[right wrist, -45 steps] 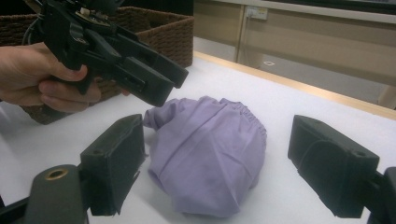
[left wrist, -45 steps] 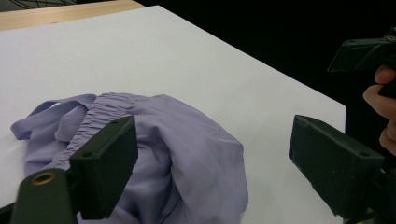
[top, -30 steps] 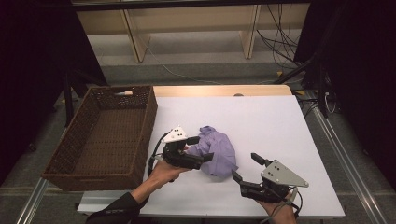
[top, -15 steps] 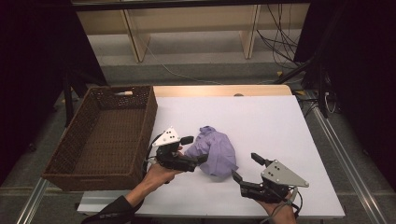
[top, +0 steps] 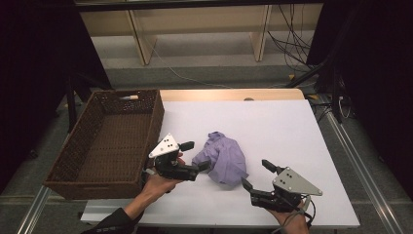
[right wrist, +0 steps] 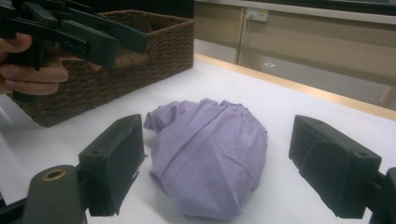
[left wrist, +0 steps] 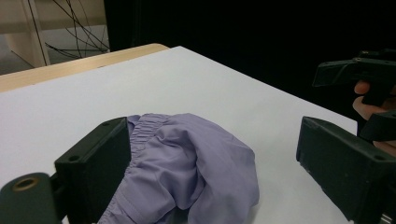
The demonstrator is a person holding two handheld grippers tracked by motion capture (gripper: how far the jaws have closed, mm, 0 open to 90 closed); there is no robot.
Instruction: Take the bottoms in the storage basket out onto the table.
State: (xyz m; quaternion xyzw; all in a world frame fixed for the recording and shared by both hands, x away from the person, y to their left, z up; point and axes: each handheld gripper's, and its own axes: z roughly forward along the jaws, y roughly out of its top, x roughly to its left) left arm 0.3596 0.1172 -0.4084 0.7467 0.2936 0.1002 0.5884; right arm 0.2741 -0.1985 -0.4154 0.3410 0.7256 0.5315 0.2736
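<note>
Tool on the left has drawn back toward the basket over the last second: a second ago its jaws sat against the left edge of the purple cloth, and now they stand apart just short of it, the lower one near the cloth's left lobe, the upper one clear above it. Those jaws have just been opening a little further, and in the left gripper view the cloth lies loose ahead of them, its gathered hem beside the left jaw but not pinched (nothing looks pressed). Cloth itself rests in a crumpled heap on the white bench, near its front middle, between the two tools and well clear of the basket, which is empty; the heap looks slightly more bunched than before. Right tool has kept its place at the front right, jaws wide apart and aimed at the cloth's near right side without touching it. My reading is that the left tool has let go to reset its hold, so the cloth is not yet lifted; a fresh, deeper bite on the folds seems the next need before any carry toward the basket.
</note>
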